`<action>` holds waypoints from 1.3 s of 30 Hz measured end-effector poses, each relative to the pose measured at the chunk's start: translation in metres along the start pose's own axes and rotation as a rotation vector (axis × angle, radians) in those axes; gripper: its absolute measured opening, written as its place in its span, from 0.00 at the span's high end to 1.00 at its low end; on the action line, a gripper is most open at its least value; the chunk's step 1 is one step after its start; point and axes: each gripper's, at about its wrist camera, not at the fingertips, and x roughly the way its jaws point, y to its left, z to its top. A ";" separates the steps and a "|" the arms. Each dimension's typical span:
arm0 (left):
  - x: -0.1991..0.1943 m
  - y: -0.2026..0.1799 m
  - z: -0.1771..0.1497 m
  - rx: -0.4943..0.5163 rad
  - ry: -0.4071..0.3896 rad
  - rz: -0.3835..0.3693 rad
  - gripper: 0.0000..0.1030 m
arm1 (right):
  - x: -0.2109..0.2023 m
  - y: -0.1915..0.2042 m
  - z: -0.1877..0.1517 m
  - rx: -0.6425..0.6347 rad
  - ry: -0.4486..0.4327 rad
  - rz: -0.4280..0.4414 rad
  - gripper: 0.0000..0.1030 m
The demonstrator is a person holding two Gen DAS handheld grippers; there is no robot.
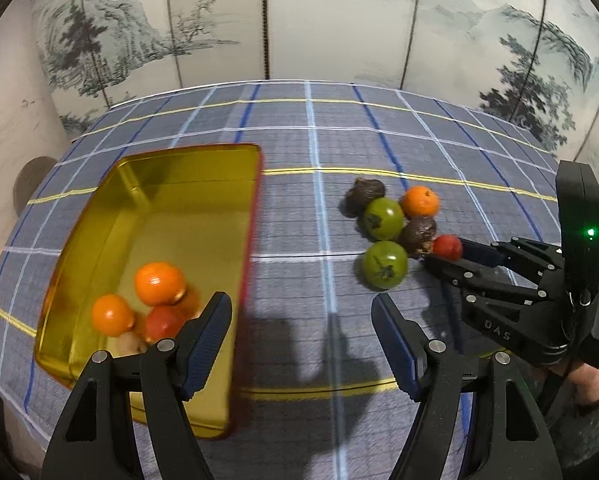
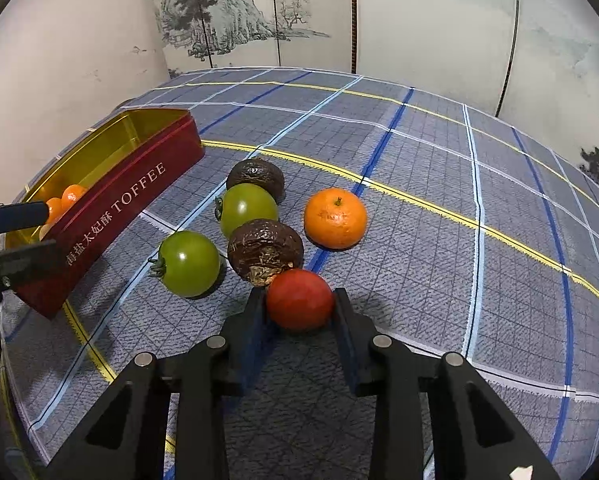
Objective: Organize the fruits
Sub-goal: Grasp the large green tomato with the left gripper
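My right gripper (image 2: 299, 295) is shut on a red tomato (image 2: 299, 300), (image 1: 448, 246) that rests on the cloth at the near edge of a fruit cluster. The cluster holds two green tomatoes (image 2: 188, 263), (image 2: 249, 207), two wrinkled brown fruits (image 2: 264, 249), (image 2: 255, 178) and an orange (image 2: 335, 218). To the left stands a gold-lined red toffee tin (image 1: 255, 200) with two oranges (image 1: 159, 283), (image 1: 112, 315) and a red tomato (image 1: 163, 322) inside. My left gripper (image 1: 303, 308) hangs open with nothing in it, just past the tin's near right wall.
A blue checked cloth (image 2: 439, 200) covers the table. A painted folding screen (image 1: 299, 20) stands right behind the far edge. A hand (image 1: 595, 380) holds the right gripper at the right side of the left wrist view.
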 end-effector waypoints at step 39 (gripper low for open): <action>0.073 -0.041 0.019 0.025 0.073 -0.139 0.64 | -0.022 -0.068 -0.024 0.136 0.002 -0.177 0.70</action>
